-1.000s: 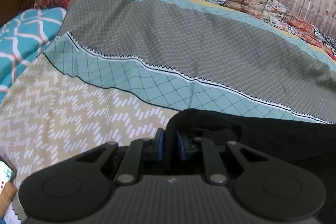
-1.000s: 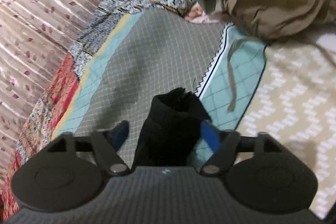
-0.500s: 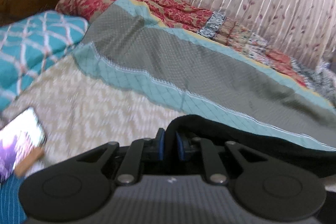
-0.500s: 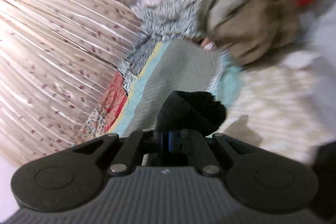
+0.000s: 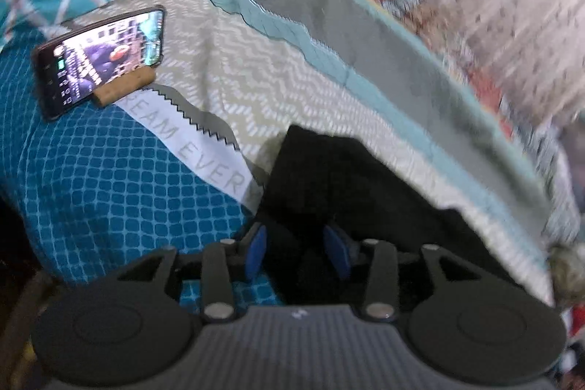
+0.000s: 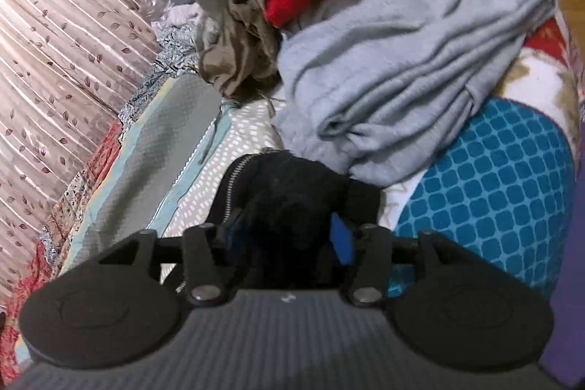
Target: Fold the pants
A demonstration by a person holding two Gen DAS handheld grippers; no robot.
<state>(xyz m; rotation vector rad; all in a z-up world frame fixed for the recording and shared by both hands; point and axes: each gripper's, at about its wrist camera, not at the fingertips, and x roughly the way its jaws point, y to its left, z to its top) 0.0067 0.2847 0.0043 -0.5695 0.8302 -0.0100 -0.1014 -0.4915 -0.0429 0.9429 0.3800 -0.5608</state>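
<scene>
Patterned bedspread (image 5: pixel 278 86) under crumpled black pants (image 5: pixel 351 178)

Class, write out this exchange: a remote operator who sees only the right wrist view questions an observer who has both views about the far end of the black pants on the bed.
Operator: My view shows only one bunched end of the black pants. What is the left gripper doing?
Observer: Its jaws have just been opening. The pants sit in the gap, no longer pinched.
Operator: Anything lying near that end?
Observer: A phone with a lit screen leans on a brown block on the bedspread, up and to the left of the pants.
</scene>
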